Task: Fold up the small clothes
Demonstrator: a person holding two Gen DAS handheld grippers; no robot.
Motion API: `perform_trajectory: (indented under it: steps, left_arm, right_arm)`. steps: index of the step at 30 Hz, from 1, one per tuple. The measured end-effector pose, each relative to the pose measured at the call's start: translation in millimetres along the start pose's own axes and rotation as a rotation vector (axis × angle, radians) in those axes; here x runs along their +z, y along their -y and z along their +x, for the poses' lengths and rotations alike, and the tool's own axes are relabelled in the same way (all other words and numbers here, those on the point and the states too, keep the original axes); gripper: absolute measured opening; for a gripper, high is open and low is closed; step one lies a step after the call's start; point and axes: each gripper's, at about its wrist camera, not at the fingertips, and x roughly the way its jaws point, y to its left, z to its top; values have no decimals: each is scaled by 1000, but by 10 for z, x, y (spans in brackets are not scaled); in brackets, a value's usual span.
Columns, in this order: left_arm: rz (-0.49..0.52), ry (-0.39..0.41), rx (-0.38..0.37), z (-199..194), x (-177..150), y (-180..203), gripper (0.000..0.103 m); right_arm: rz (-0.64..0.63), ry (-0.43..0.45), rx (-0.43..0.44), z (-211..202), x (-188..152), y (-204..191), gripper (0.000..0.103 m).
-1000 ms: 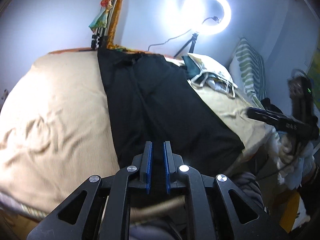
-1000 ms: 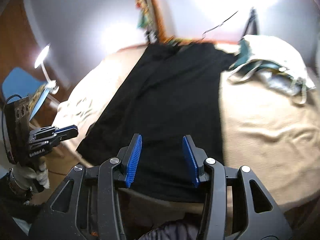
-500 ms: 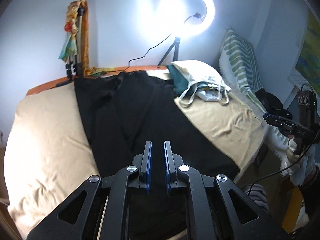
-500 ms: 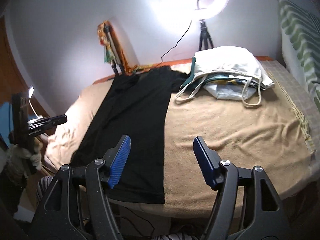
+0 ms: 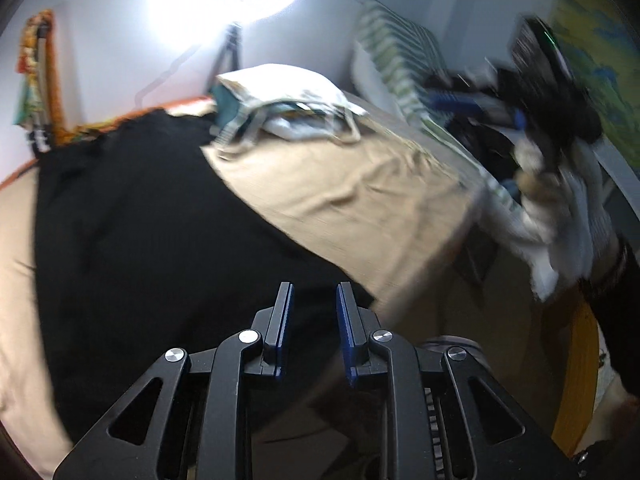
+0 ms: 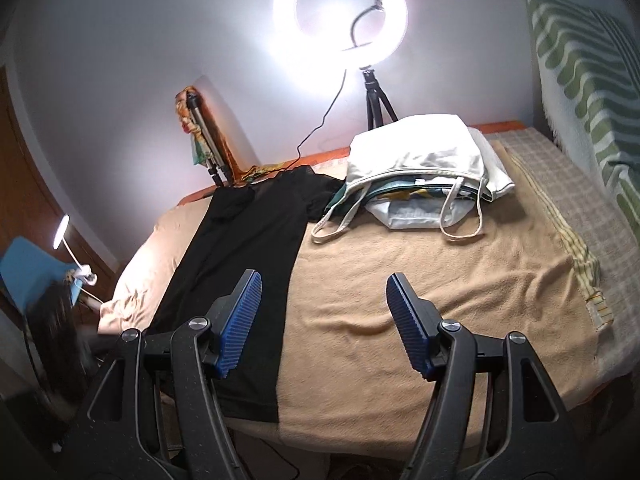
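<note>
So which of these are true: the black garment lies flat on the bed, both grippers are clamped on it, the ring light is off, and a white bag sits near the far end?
1. The black garment lies spread on the bed. True.
2. Both grippers grip it. False: the right gripper is wide open and holds nothing; the left gripper has a gap between its fingers, empty.
3. The ring light is off. False: it glows brightly.
4. A white bag lies at the far end, beside the garment. True.
</note>
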Motion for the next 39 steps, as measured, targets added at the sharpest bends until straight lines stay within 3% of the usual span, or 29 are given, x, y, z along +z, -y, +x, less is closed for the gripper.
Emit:
perform_trajectory:
  steps: [3,12,16,20,21,23,25,26,28,34,39]
  left_arm:
    - [39,-22,-6,252,-65,225,44]
    - [133,-77,71,765,-76,473,46]
    - [159,-108,155,952,-104,541,55]
    - [149,-75,153,959,-106,496,56]
    - [133,-70,141,959,-94,460,55]
    - [93,-54,116,931,-69,369,43]
    - [75,-44,120,915,-48,273,11]
    - [55,-42,105,907,-36,223,9]
    - [-24,-40,40,859,-18,86,7]
    - [-142,-1,-41,640,4,-84,6]
    - [-211,18,-77,523,15,-222,6]
  right_arm:
    - [24,-8,2,98,79,161,68]
    - [44,-19,-34,238,193,483,68]
    - [25,-31,-23,282,246,513,68]
    - [3,-48,26,435,328,444,68]
    - [1,-56,47,508,360,413,68]
    - [-4,-72,86,681,416,331,68]
    - [-11,-95,118,896,469,220,68]
    - [-10,-109,138,1015,496,161,68]
    - [7,-142,190,1295,568,34,68]
    - [91,-229,293,2129,838,-263,68]
    - [230,-355,276,2836,851,-224,68]
